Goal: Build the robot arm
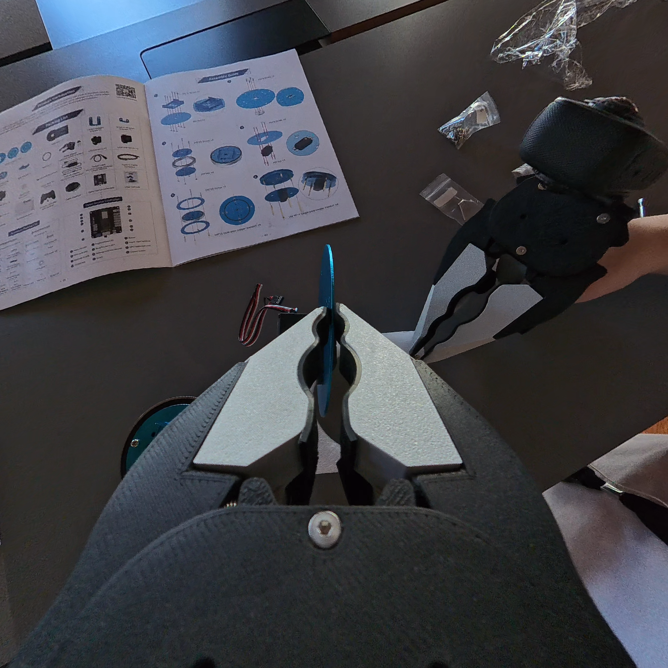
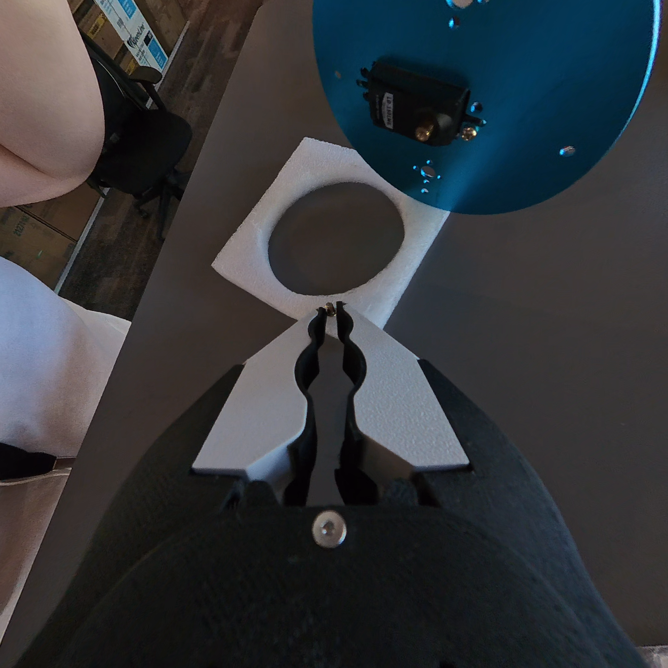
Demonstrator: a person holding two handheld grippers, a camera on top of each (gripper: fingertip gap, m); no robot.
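My left gripper is shut on a round blue metal plate, held upright and edge-on above the dark table. In the right wrist view the same plate shows its flat face, with a black servo motor mounted through it. The servo's red, white and black wires hang behind the plate. My right gripper is shut on a small brass screw at its fingertips, over a white foam square with a round hole. The right gripper also shows in the left wrist view, low beside the plate.
An open instruction booklet lies at the far left. Small clear bags of hardware and crumpled clear wrap lie at the far right. Another blue round assembly sits at the left near me. The table edge runs on the left, with an office chair beyond. Across from one pair of fingers to the other is roughly 12 cm.
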